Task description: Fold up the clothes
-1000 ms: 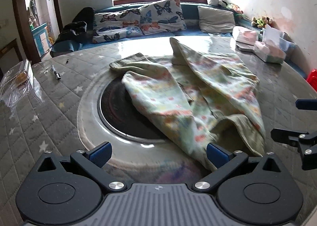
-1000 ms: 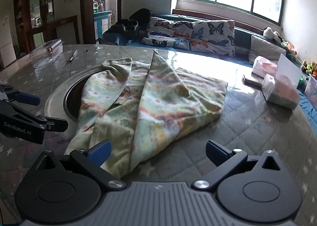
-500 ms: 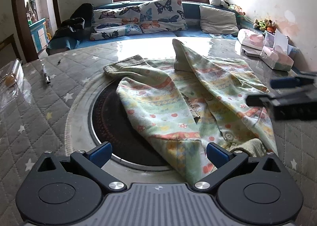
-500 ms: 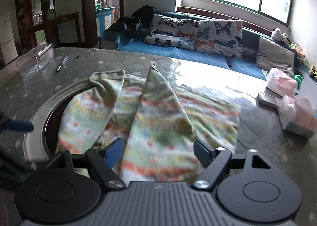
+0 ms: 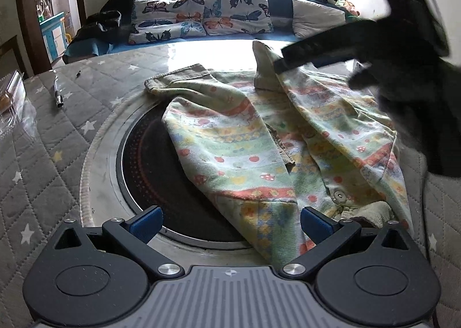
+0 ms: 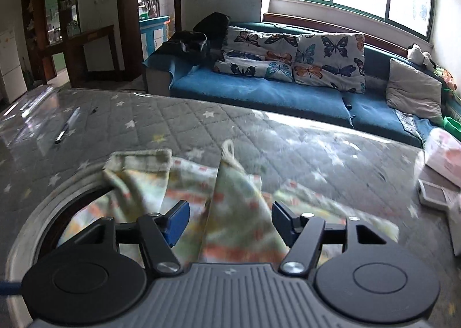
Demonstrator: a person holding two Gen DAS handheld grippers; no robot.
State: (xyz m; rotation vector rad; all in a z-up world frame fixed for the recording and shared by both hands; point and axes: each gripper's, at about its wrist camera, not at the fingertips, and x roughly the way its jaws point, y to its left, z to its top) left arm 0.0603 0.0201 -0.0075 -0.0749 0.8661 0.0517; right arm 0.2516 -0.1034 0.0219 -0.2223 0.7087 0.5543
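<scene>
A pastel patterned garment [image 5: 230, 149] lies crumpled on the quilted table [image 5: 52, 155], partly over a round black hotplate [image 5: 155, 172]. My left gripper [image 5: 230, 221] is open at the garment's near corner, and the cloth edge lies between its fingers without being pinched. My right gripper [image 6: 230, 221] hangs over the far part of the garment [image 6: 236, 201]. Its jaws are closing, with a raised fold of cloth between them and a gap left at the left pad. In the left wrist view the right gripper [image 5: 340, 51] shows as a dark blur above the upright sleeve end.
A pen [image 5: 57, 94] lies on the table's left side beside a clear plastic box [image 5: 11, 103]. Tissue packs [image 6: 443, 155] sit at the right edge. A blue sofa [image 6: 259, 94] with butterfly cushions runs behind the table.
My right gripper has moved forward over the garment toward its far end, and its jaws have narrowed. In the left wrist view it swept from the right edge to the upper right. The left gripper edged forward.
</scene>
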